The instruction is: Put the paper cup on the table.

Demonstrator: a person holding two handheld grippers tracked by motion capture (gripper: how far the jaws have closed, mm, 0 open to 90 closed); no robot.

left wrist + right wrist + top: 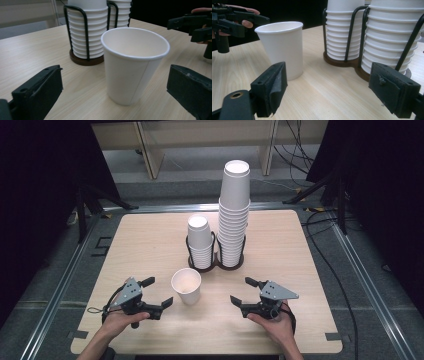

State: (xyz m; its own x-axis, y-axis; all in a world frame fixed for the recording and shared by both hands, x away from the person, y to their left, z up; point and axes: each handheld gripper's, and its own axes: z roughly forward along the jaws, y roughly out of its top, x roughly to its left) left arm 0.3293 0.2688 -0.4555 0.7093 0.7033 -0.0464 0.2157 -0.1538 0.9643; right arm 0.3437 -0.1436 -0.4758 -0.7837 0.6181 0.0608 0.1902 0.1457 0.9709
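Upright, empty paper cup (pixel 186 286) near rack (pixel 215 265) with stacked cups (pixel 233 220).

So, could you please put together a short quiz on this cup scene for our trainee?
1. True or false: the loose cup stands upright on the table.
2. Which stack in the holder is taller: A, left stack, or B, right stack?
3. Are the left gripper and the right gripper open or shut?

Key: 1 true. 2 B. 3 both open, holding nothing.
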